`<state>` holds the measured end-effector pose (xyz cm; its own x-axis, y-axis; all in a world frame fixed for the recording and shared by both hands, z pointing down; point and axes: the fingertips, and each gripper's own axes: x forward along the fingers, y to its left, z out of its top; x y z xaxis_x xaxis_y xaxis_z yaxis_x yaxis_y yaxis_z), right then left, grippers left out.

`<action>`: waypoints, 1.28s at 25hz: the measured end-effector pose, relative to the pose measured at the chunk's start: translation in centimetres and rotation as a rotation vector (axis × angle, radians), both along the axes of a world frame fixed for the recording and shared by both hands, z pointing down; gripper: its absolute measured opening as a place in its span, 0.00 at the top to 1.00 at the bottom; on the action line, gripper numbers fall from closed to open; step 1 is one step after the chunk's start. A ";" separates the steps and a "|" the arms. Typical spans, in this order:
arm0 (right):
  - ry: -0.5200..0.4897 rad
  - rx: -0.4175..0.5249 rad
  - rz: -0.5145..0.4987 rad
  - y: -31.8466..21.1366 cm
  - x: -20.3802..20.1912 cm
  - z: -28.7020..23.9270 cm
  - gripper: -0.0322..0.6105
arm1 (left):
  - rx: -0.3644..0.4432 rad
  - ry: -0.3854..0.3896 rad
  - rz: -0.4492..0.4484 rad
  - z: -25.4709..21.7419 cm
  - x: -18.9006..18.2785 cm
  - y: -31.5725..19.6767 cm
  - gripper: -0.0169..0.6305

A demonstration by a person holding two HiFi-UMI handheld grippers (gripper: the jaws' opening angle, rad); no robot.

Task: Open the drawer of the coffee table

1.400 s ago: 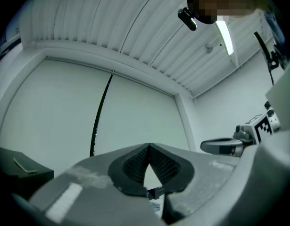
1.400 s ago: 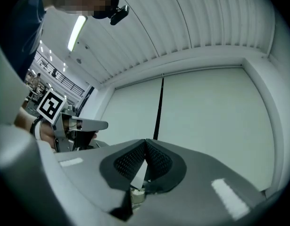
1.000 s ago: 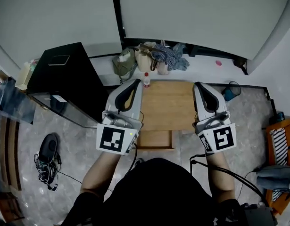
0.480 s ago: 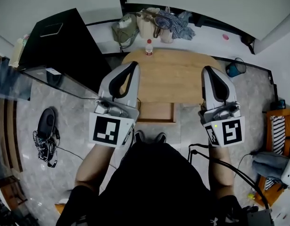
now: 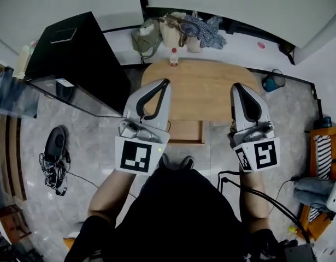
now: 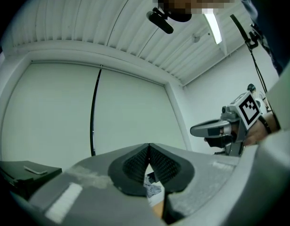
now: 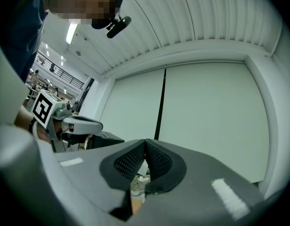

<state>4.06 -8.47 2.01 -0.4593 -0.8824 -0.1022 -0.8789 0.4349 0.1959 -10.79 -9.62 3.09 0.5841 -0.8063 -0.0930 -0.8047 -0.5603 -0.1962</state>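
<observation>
Head view places the drawer (image 5: 184,131) at the near edge of the coffee table (image 5: 203,86), projecting toward the person, with its front facing the person's shoes (image 5: 176,161). The drawer lies between the two grippers and below them in the picture; neither one touches it. The left gripper (image 5: 164,82) points away from the person, its tip over the table's left edge. The right gripper (image 5: 236,86) points the same way, its tip over the table's right part. In the left gripper view the left gripper (image 6: 148,147) has its jaws pressed together with nothing held between them. The right gripper view shows the right gripper (image 7: 145,142) in the same condition: jaws together, nothing gripped.

A black cabinet (image 5: 75,53) stands just beside the table's left end. A bottle (image 5: 173,57) stands at the far edge, with bags (image 5: 173,29) behind it. A bin (image 5: 272,81) sits off the right end. Bare floor lies in front of the drawer on both sides of the shoes.

Compared with half a second ago, the left gripper sits further right and nearer the drawer; the right gripper has shifted only slightly. Both jaw pairs remain closed
</observation>
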 end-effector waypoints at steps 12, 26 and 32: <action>-0.014 -0.011 -0.007 0.7 -0.1 0.1 0.95 | 0.011 -0.013 -0.005 -0.1 0.3 1.0 0.97; -0.014 -0.012 -0.011 0.3 -0.1 0.2 0.95 | -0.009 -0.010 -0.011 0.3 0.4 0.4 0.97; -0.014 -0.025 -0.006 0.0 -0.2 0.8 0.95 | -0.032 0.005 -0.007 0.9 0.2 0.0 0.97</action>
<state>3.84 -8.48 2.86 -0.4630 -0.8821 -0.0868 -0.8791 0.4445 0.1723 -10.63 -9.60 4.00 0.5776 -0.8133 -0.0703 -0.8099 -0.5601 -0.1742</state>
